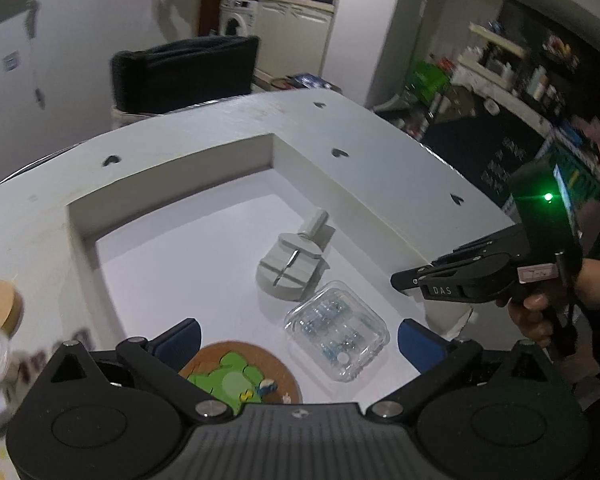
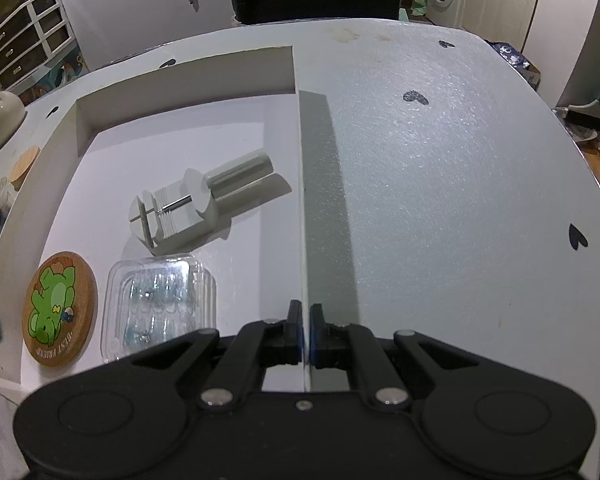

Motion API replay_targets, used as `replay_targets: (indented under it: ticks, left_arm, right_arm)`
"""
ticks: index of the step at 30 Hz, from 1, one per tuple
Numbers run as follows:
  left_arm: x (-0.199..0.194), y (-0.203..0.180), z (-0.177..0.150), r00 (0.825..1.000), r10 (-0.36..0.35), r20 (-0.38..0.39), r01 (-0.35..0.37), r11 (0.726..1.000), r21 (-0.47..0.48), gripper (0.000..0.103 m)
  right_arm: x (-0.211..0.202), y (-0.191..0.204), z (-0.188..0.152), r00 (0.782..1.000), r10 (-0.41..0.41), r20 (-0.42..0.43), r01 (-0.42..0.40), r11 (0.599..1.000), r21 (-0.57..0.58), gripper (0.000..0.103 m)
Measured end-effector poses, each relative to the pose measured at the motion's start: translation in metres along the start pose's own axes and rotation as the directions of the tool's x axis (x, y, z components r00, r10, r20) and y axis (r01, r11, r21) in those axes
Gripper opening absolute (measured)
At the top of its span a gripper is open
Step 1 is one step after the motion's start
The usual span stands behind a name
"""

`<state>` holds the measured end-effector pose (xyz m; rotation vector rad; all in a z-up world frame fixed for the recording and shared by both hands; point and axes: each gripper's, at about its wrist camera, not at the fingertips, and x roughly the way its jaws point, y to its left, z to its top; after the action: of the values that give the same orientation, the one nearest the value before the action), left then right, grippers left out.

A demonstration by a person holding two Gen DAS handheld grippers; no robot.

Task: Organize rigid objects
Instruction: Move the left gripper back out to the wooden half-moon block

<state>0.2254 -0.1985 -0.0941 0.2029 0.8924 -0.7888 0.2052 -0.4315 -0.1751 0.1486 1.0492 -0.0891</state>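
Three items in white box (image 2: 188, 76), right tongs (image 2: 305, 330) pinching its wall

Box (image 2: 188, 68): on the table (image 2: 440, 200).
Tool (image 2: 192, 204): in box, centre.
Clear case (image 2: 156, 304): in box, just before tool.
Coaster (image 2: 60, 308): in box, left of clear case.

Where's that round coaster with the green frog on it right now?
The coaster lies flat inside the white box, in its near left corner in the right wrist view, just left of the clear plastic case.
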Motion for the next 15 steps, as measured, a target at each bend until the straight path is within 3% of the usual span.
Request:
replay_targets:
  ticks: [7, 15]
  left_arm:
    - [-0.032, 0.007, -0.026, 0.992, 0.076, 0.098, -0.066, 0.992, -0.105, 0.103]
    - [-0.060, 0.028, -0.058, 0.968, 0.207, 0.143, -0.176, 0.963, -0.205, 0.103]
  right_arm:
    - [0.000, 0.000, -0.001, 1.000, 0.002, 0.005, -0.002, 1.000, -0.009, 0.005]
    - [-0.001, -0.001, -0.001, 1.000, 0.006, 0.004, -0.006, 1.000, -0.014, 0.005]
